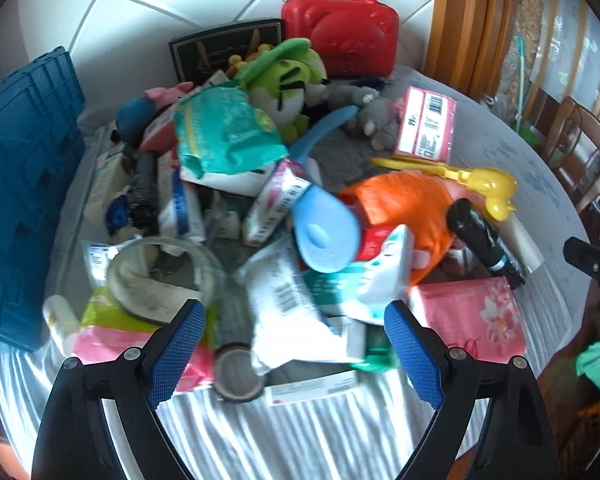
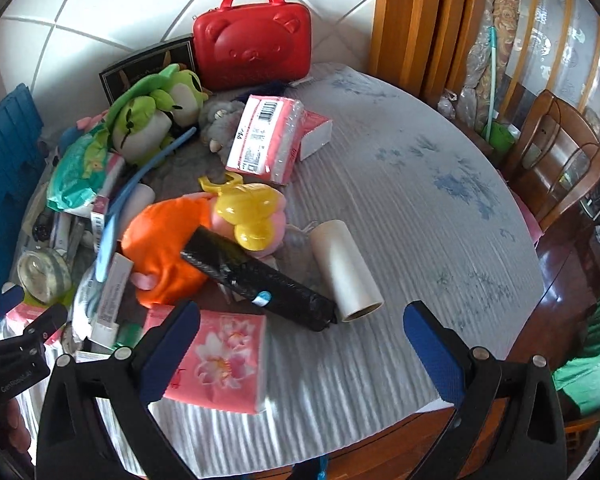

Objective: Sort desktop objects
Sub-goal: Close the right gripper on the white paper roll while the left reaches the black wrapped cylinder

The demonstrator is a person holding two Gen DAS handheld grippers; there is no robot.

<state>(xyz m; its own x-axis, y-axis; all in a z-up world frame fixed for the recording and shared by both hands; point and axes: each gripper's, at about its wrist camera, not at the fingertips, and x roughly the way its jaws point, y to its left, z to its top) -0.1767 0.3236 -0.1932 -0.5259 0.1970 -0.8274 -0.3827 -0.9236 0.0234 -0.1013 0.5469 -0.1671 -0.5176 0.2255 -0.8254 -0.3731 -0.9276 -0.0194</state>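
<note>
A heap of mixed objects covers the table's left half. In the left wrist view my left gripper stands open above white packets, a glass jar and a tape roll, holding nothing. A light blue plastic scoop and an orange plush lie just beyond. In the right wrist view my right gripper is open and empty over the cloth, its left finger above a pink flowered tissue pack. A black roll and a white roll lie ahead of it.
A blue crate stands at the left edge. A red bear-shaped case, a dark box, a green frog plush and a pink barcode pack sit at the back. Bare striped cloth spreads right; a wooden chair stands beyond.
</note>
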